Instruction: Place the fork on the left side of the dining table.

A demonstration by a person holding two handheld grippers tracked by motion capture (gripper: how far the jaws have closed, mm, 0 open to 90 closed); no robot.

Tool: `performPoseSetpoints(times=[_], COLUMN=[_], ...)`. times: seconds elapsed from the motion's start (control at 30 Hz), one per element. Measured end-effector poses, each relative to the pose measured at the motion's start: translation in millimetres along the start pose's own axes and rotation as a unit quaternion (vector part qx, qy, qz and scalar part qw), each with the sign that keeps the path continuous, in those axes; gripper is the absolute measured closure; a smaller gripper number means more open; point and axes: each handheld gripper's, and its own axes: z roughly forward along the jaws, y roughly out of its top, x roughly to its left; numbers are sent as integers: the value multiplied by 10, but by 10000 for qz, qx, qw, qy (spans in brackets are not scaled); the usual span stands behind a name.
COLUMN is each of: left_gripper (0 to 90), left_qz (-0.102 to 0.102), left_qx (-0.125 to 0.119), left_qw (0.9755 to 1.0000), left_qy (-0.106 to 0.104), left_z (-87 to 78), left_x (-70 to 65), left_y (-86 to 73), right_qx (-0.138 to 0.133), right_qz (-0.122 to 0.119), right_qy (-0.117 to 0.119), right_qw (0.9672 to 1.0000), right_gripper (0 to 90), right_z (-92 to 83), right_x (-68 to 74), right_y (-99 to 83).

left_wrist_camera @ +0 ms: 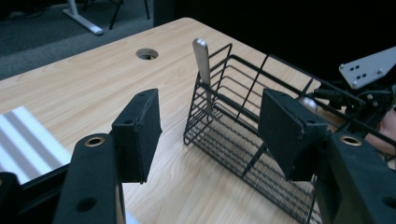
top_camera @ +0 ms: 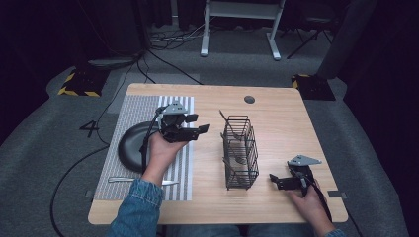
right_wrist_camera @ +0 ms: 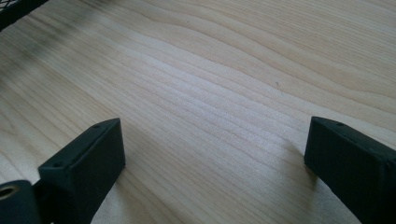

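A black wire basket stands upright at the table's middle, with a metal utensil handle poking out of its far end. My left gripper is held open above the right edge of a striped placemat, jaws pointing at the basket and a short way from it. In the left gripper view the open left gripper frames the basket and the handle, with nothing between the pads. My right gripper rests open near the front right; the right gripper spans bare wood.
A dark round plate lies on the placemat, and a knife lies along the mat's near edge. A cable hole sits at the table's far side. Desk legs and cables stand on the floor beyond.
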Motion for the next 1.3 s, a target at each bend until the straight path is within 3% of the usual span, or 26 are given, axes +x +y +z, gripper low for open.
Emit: performPoseSetpoints(times=[0.37, 0.5, 0.6, 0.7, 0.93, 1.0, 1.1, 1.3], left_gripper=[396, 385, 363, 339, 338, 407, 525, 669], left_qz=[45, -71, -270, -284, -238, -258, -164, -142], left_qx=[81, 21, -54, -63, 177, 254, 310, 263], left_qw=[9999, 10000, 9996, 9996, 9996, 9993, 9994, 9996], left_qy=[59, 50, -22, -19, -15, 88, 56, 14], left_z=[380, 467, 532, 588, 764, 798, 832, 855], left_x=[26, 50, 74, 92, 135, 129, 102, 78], left_y=[169, 198, 228, 238, 193, 190, 194, 213], right_qx=[0, 1, 1, 1, -11, -20, -24, -30], right_qz=[2, 3, 4, 4, -2, -6, -14, -15], right_qy=[-12, -12, -18, -15, -11, -7, -5, 0], right_qw=[10000, 10000, 10000, 10000, 10000, 10000, 10000, 10000], right_gripper=[55, 55, 57, 57, 65, 70, 74, 75], right_z=[-3, -3, -5, -5, -8, -10, -13, -13], right_x=[1, 2, 3, 3, 4, 4, 3, 3], right_y=[-3, -3, -4, -4, -6, -8, -9, -10])
